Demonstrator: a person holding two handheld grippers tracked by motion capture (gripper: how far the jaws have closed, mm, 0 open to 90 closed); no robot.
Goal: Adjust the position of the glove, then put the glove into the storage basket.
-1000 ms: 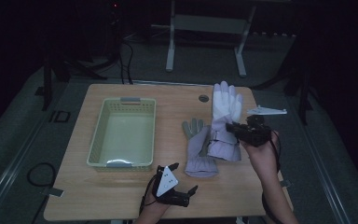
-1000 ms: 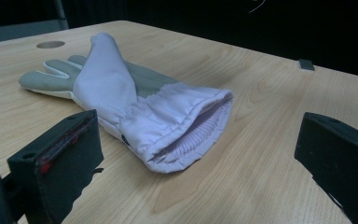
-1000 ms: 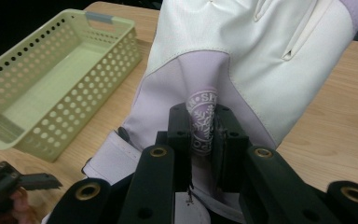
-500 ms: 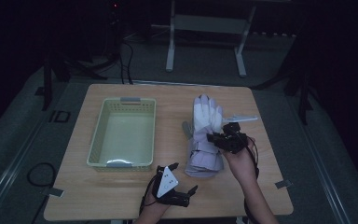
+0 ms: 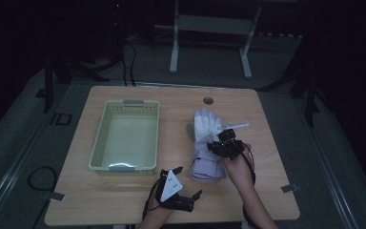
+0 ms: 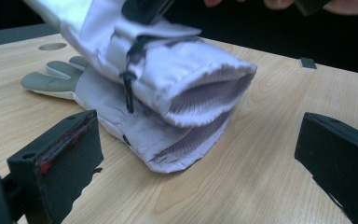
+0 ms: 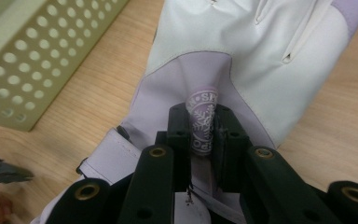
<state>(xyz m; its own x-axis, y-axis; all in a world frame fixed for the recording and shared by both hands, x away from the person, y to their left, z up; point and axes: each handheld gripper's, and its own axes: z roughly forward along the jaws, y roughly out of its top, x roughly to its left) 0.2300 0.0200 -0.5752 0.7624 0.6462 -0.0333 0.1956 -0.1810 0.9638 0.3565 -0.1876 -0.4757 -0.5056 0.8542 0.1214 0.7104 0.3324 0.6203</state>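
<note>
Right tongs (image 7: 204, 135) pinch the upper glove (image 7: 242, 56); left tongs (image 6: 196, 158) gape before both cuffs.

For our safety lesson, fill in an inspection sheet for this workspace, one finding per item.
Surface: wooden table, round hole near the far edge.
Job's things: top glove lying on the lower glove.
Clutter: empty green basket beside the gloves.
Grippers: right gripper pinching the top glove's patch; left gripper open, facing the cuffs.
Cables: a cable on the floor, left of the table.
Surroundings: dark room, metal stand behind.
</note>
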